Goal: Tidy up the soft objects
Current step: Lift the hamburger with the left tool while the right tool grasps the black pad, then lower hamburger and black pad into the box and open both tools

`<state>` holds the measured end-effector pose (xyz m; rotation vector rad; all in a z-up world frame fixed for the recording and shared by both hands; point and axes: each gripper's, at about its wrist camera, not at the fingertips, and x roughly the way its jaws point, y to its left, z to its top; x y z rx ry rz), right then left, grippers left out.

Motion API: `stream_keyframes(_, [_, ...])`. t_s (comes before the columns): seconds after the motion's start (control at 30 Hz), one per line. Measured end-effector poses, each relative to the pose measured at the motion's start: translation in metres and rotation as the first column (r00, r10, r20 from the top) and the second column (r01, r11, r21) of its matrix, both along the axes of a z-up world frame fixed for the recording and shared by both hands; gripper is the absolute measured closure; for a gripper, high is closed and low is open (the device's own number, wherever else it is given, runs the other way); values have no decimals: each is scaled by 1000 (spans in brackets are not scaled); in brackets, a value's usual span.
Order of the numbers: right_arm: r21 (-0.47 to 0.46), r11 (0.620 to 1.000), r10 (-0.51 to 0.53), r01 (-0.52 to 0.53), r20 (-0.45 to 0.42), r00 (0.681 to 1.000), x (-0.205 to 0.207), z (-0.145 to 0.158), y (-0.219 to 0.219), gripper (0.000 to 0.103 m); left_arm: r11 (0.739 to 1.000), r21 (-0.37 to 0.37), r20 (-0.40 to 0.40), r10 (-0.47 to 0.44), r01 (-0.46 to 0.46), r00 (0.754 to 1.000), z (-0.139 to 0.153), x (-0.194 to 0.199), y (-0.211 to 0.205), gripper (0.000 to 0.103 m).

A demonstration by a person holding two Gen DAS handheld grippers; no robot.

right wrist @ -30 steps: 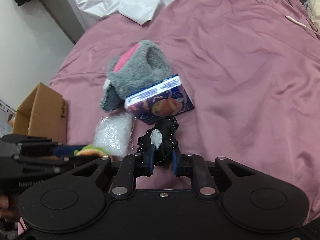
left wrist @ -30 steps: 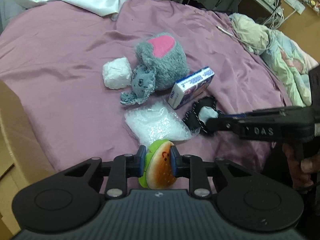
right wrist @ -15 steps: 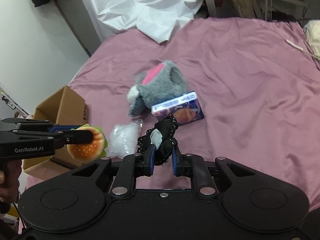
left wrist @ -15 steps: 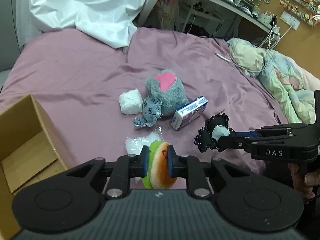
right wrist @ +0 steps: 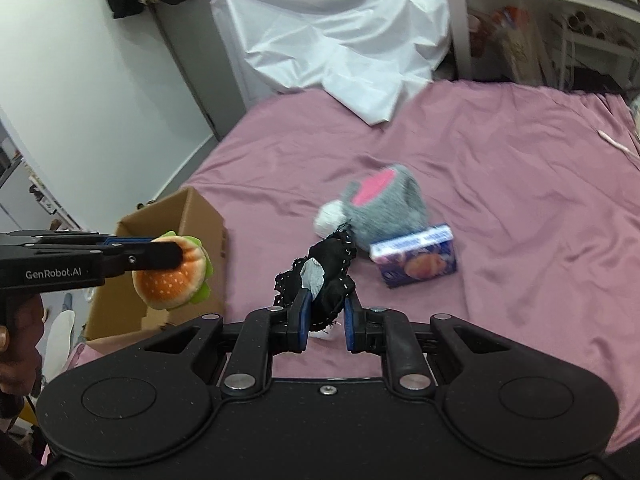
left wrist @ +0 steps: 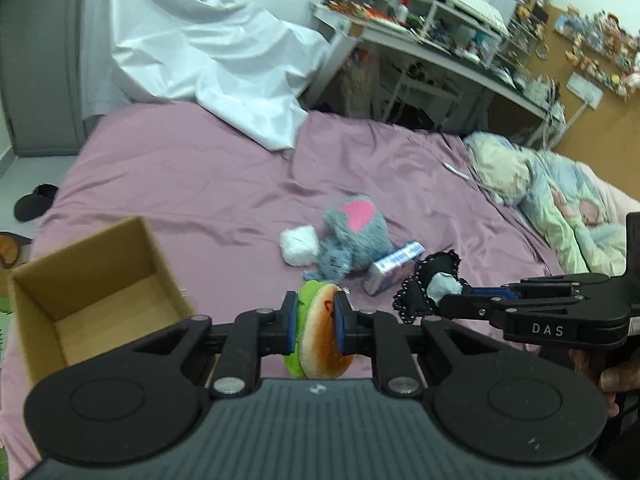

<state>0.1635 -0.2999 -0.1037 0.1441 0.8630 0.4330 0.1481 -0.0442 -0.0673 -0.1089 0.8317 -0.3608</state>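
My left gripper (left wrist: 316, 326) is shut on a plush hamburger (left wrist: 320, 344) and holds it in the air above the bed; it also shows in the right wrist view (right wrist: 172, 270). My right gripper (right wrist: 325, 320) is shut on a black lace-edged soft item (right wrist: 326, 276) with a white tag, also lifted; it shows in the left wrist view (left wrist: 428, 288). A grey plush with a pink patch (left wrist: 354, 240) lies on the purple bedsheet (left wrist: 200, 184), next to a white soft ball (left wrist: 298, 244). An open cardboard box (left wrist: 92, 284) stands at the left.
A blue-white carton (left wrist: 394, 266) lies against the grey plush. A white sheet (left wrist: 208, 68) is heaped at the bed's far side. A patterned blanket (left wrist: 560, 208) lies at the right. A cluttered desk (left wrist: 440, 40) stands behind the bed.
Both grippers have risen and pulled back from the bed, each carrying its item. The cardboard box has come into view at the left. The bubble-wrap bag has gone from view.
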Motion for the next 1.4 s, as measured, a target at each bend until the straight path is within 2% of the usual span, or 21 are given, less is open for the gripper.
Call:
stream_keyframes(0.23, [6,999,45,-46,43,998,0,11,27,86,993,0,25,121,-121,992,7,-9,50,86])
stream_keyframes(0.37, [17,998,66,-66,44,997,3,11,43,86,976,89,72,192,-198,979,5,-16,72,86])
stream_keyframes(0.43, [27,997,76,-77,48,996,5,11,51,86,973,64,60,217,-221,974,3,-17,87,86])
stream_keyframes(0.5, [25,995,91,-92,57,994,6,11,62,86,967,75,70,238,-243,969,1,-18,97,86])
stream_keyframes(0.8, [-22,983,183,-181,83,980,8,11,103,86,954,46,28,294,-295,955,-23,-4,133,86])
stream_keyframes(1.17, [-62,967,252,-246,103,962,20,12,135,86,941,16,28,337,-338,941,-43,21,146,84])
stream_keyframes(1.27, [-73,962,270,-263,108,957,25,13,143,86,934,32,43,354,-355,934,-48,26,144,84])
stream_keyframes(1.4, [-42,958,285,-282,108,952,34,14,154,86,939,59,103,332,-339,937,-50,25,138,83])
